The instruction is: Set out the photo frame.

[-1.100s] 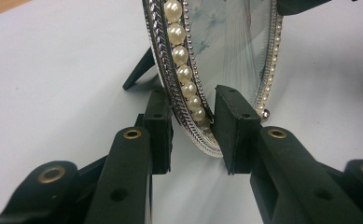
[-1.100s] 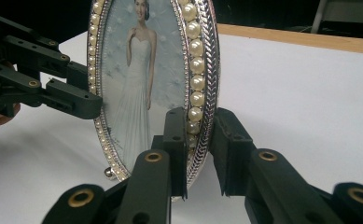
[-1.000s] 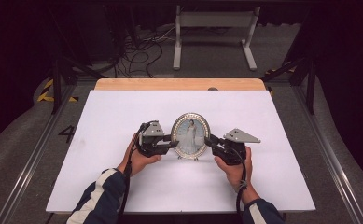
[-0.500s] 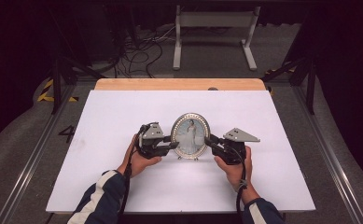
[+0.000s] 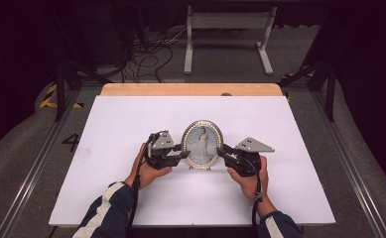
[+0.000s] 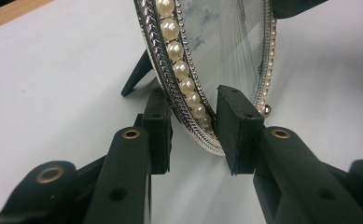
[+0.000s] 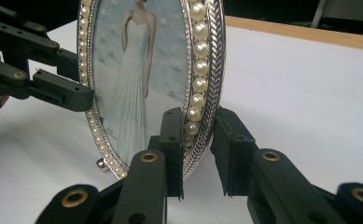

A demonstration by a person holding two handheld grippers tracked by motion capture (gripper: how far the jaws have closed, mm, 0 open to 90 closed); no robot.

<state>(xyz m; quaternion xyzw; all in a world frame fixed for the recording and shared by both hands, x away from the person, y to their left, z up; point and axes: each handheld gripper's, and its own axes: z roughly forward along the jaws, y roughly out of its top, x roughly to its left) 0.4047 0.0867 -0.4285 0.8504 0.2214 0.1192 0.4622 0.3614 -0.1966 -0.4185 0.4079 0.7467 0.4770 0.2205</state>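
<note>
white table [image 5: 131, 129], metal stand [image 5: 227, 22] beyond

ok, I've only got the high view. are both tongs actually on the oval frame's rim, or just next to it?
Observer: Left tongs straddle the lower rim of the frame, one pad behind it and one in front, both apparently against it.
Operator: right side?
Observer: Right tongs are the same: front pad on the pearls, back pad on the rim's rear.
Operator: does it have a stand?
Observer: Yes. A dark easel leg angles down behind it to the white table.
</note>
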